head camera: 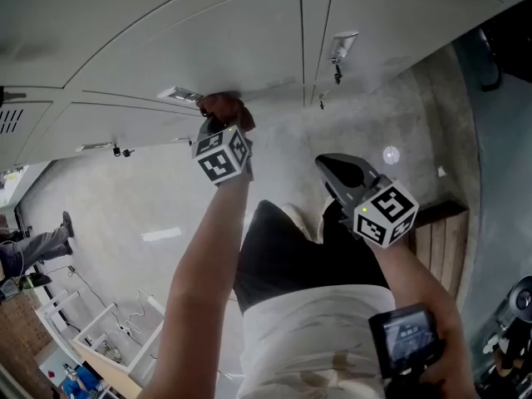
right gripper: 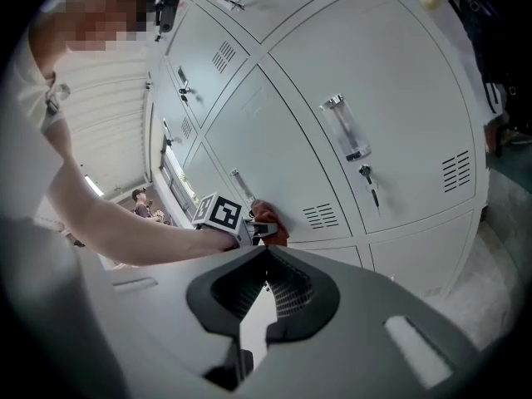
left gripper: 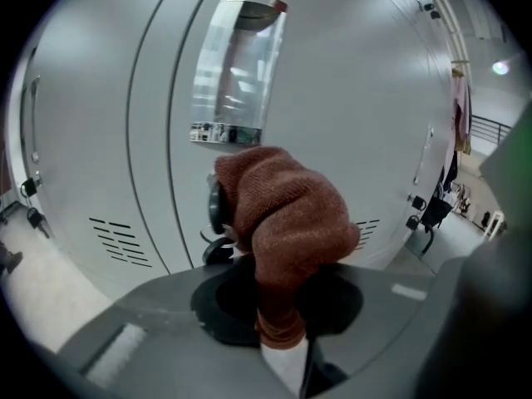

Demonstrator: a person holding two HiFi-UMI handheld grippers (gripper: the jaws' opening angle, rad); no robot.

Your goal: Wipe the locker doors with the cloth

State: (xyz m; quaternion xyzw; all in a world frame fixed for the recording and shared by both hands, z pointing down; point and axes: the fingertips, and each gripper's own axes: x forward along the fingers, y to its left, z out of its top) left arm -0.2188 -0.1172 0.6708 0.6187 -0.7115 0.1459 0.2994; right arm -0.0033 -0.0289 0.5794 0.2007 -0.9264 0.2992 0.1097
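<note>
Left gripper (head camera: 219, 125) clamps a bunched rust-red cloth (head camera: 225, 106) against a grey locker door (head camera: 191, 48), its marker cube (head camera: 222, 156) facing the head camera. From the left gripper view, the jaws are closed on the cloth's (left gripper: 284, 219) lower end, and the knitted wad bulges out above them. The wad sits just below a clear label holder (left gripper: 238, 71) on the door (left gripper: 357, 123). A dark round lock (left gripper: 214, 209) shows partly behind the cloth's left edge, with a row of vent slits (left gripper: 120, 241) lower to the left.

The right gripper (head camera: 327, 164) hangs apart from the lockers, lower and to the right in the head view, over the concrete floor (head camera: 391, 131). Its own view shows the jaw tips (right gripper: 266, 251) together with nothing between them. Beyond them, that view takes in the person's bare left arm (right gripper: 125, 223) reaching to the left gripper (right gripper: 259, 229) and the cloth (right gripper: 273, 224), pressed near the bottom of a door beside its vents (right gripper: 320, 216). The neighbouring door (right gripper: 399, 98) carries another label holder (right gripper: 345, 127) and a key (right gripper: 371, 186) hanging in its lock.

A second person (head camera: 33, 243) stands far down the row of lockers.
</note>
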